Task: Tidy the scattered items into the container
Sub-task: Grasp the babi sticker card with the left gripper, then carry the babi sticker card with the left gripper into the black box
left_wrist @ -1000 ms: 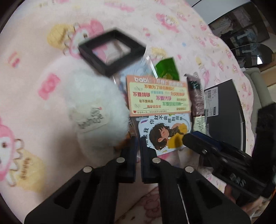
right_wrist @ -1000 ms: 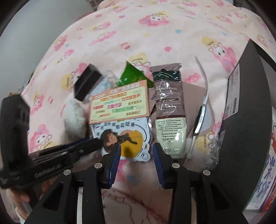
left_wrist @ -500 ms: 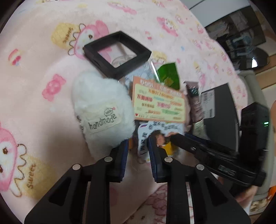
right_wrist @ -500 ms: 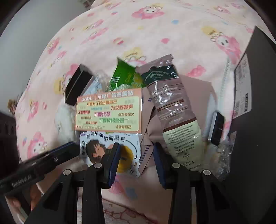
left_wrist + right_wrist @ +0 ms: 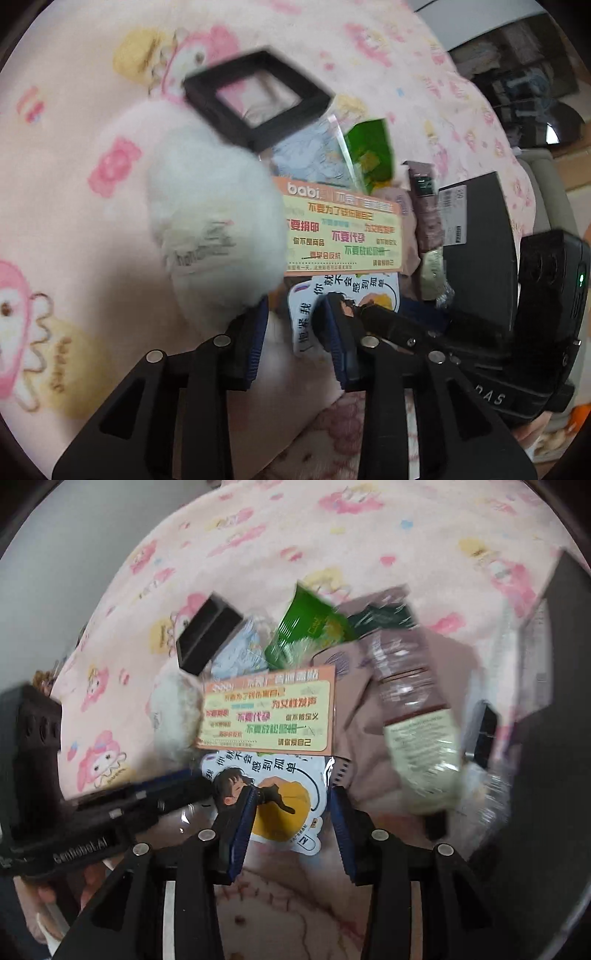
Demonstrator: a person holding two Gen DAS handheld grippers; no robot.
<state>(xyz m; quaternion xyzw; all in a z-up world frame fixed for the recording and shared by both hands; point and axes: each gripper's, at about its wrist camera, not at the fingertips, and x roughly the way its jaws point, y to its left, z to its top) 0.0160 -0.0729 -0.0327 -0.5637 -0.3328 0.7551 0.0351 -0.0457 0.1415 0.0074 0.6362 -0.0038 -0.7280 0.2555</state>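
A pile of small items lies on the pink blanket: a white fluffy pouch (image 5: pixel 210 221), a black square frame (image 5: pixel 255 99), an orange sticker card (image 5: pixel 341 236), a cartoon sticker sheet (image 5: pixel 273 794), a green packet (image 5: pixel 306 631) and a brown sachet (image 5: pixel 413 701). My left gripper (image 5: pixel 291 317) is open, its fingers beside the pouch's near edge. My right gripper (image 5: pixel 291 805) is open, straddling the cartoon sticker sheet. The black container (image 5: pixel 480 251) stands at the right of the pile.
The pink cartoon-print blanket (image 5: pixel 74 147) covers the whole surface. A clear printed bag (image 5: pixel 314 155) lies under the frame. A black clip-like object (image 5: pixel 485 731) rests beside the sachet, near the container wall (image 5: pixel 561 664). Dark furniture (image 5: pixel 535 92) shows beyond the bed.
My left gripper opened wider and closed in on the white pouch. My right gripper moved forward over the cartoon sticker sheet, staying open.
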